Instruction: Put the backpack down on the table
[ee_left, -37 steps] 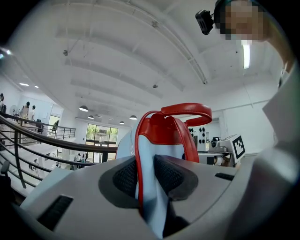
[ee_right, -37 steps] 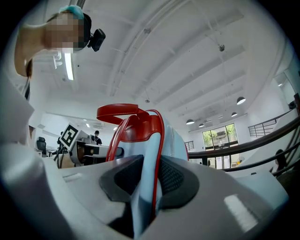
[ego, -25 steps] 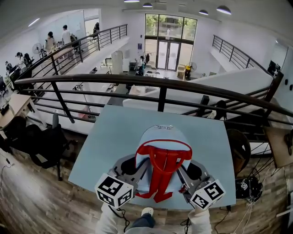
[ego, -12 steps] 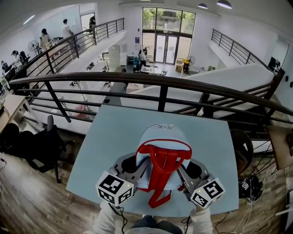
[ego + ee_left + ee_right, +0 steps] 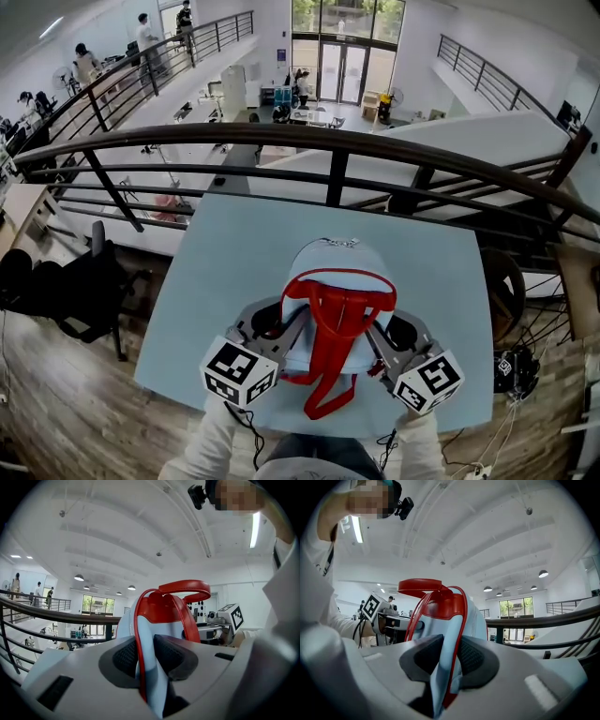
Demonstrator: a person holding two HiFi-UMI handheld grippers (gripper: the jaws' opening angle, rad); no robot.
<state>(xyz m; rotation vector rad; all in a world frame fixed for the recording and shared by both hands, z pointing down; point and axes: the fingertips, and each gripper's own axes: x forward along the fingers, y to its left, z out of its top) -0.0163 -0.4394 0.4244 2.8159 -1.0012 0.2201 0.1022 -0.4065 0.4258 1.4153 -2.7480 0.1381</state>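
Fingers [image 5: 123,657] of the left gripper [image 5: 146,660] are pinching a red-edged fold on one side of the light-blue fabric backpack with red straps [image 5: 336,277], while the right gripper [image 5: 447,662] is clamping the matching fold on the other side, both sets of jaws narrow on the cloth. The bag is standing upright between them over the pale-blue rectangular table [image 5: 225,272], near its front edge; whether its base is touching the top cannot be told. Doing this well is likely calling for both sides sinking evenly and the base settling flat, clear of the edge, with the loose red strap ends [image 5: 323,405] not trapped beneath, before either grip is loosening. Both grippers are pointing roughly level and angling inward, marker cubes [image 5: 237,372] nearest the person's white sleeves [image 5: 211,445].
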